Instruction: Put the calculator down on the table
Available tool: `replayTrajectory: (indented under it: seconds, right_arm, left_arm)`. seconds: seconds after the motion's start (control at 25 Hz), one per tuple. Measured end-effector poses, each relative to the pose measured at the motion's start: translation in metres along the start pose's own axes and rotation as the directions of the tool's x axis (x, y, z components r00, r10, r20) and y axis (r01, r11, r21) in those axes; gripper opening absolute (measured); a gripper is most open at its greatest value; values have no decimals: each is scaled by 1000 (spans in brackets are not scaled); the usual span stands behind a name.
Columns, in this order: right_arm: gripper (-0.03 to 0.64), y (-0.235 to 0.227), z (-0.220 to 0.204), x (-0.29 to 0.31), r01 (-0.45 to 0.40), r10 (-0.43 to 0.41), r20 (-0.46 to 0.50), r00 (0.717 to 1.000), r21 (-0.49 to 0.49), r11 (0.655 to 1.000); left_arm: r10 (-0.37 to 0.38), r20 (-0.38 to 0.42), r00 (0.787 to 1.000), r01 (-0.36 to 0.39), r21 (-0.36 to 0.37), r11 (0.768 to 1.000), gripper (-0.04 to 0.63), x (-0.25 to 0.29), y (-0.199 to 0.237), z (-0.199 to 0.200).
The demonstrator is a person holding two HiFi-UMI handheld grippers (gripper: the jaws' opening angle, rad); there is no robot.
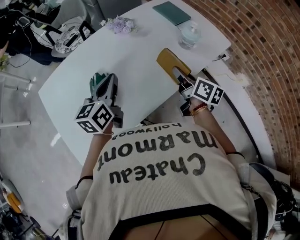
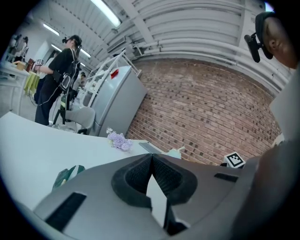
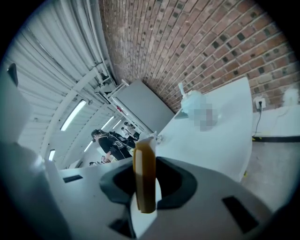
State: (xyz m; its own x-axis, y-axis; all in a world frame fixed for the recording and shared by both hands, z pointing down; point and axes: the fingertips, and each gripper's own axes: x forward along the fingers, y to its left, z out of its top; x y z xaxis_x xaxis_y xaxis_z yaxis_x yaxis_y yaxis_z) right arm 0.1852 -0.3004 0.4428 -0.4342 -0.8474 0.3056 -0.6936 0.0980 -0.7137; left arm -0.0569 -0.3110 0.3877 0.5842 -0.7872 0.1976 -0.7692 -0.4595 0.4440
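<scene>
The calculator [image 1: 168, 62] is a mustard-yellow slab held over the near right edge of the white table [image 1: 79, 112]. My right gripper [image 1: 183, 80] is shut on its near end. In the right gripper view the calculator [image 3: 144, 176] stands edge-on, pinched between the dark pads [image 3: 174, 185]. My left gripper [image 1: 108, 87] hovers over the table's near left part. Its jaws meet at the tips with nothing between them [image 2: 151, 157]. A small green object [image 1: 97, 80] lies on the table by its tips, and shows as the green object [image 2: 68, 174] in the left gripper view.
At the table's far end lie a teal notebook [image 1: 171, 12], a clear lidded container [image 1: 189, 35] and a bunch of lilac flowers [image 1: 120, 24]. A brick wall [image 1: 262, 51] curves along the right. A chair [image 1: 70, 35] stands far left. A person [image 2: 61, 79] stands in the background.
</scene>
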Motion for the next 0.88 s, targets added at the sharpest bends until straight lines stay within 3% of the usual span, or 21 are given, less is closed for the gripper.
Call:
replayTrajectory:
  seconds: [0.44, 0.88]
  right_arm:
    - [87, -3, -50, 60, -26, 27, -205, 978, 5, 1000]
    - [87, 19, -107, 75, -97, 84, -405, 911, -12, 995]
  left_arm:
    - [134, 48, 990, -132, -33, 991, 3, -32, 42, 6]
    - [264, 98, 960, -257, -72, 964, 3, -76, 60, 9]
